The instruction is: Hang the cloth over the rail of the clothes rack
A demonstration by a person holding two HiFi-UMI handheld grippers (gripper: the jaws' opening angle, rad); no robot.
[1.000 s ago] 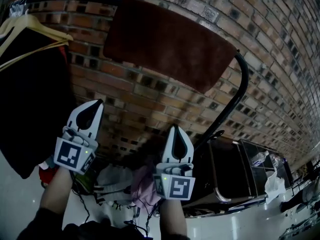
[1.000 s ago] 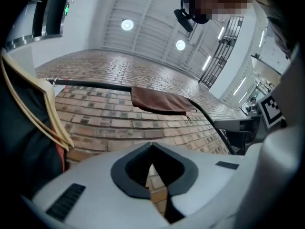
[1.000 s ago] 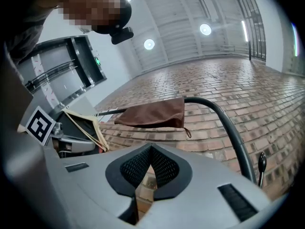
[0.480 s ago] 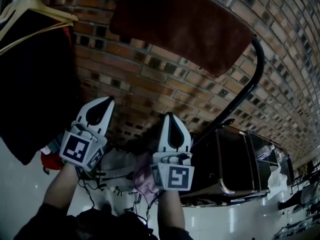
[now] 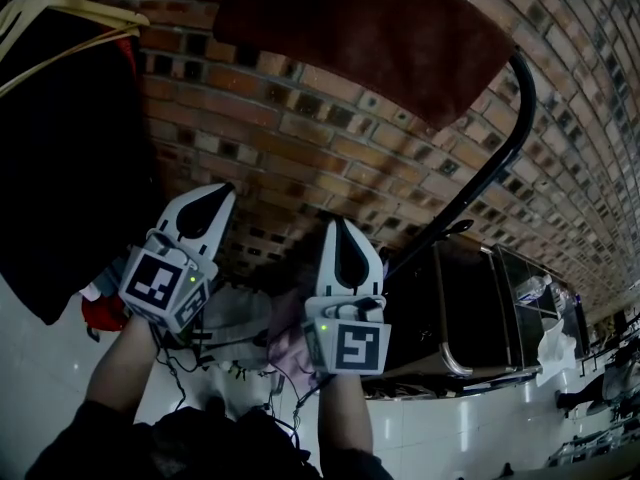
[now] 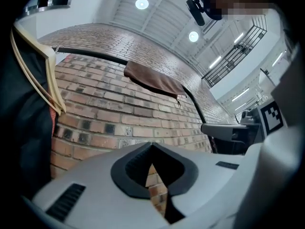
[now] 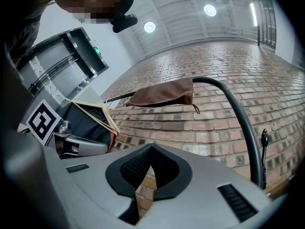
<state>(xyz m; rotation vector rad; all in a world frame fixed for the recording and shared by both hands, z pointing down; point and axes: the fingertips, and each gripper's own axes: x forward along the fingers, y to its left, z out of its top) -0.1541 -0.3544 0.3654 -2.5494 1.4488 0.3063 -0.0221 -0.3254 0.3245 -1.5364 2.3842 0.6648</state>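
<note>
Cloth (image 5: pixel 360 28) over rail (image 5: pixel 500 155); hung garment (image 5: pixel 60 168) left of it; wall (image 5: pixel 300 138) behind

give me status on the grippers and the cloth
Left gripper shut, empty; right gripper shut, empty. Brown cloth draped over the rail, both grippers below it. Nothing in the way.

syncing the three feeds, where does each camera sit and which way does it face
head view: on the person's head, facing the wall; cloth over the rack on top; forearms, left tool, right tool show.
left gripper view: on the left tool, looking up along its shut jaws at wall, rail, cloth; right tool at right edge.
right gripper view: on the right tool, looking up along its shut jaws at the same wall; left tool at left edge.
shared: both gripper views show the cloth and the other tool.
</note>
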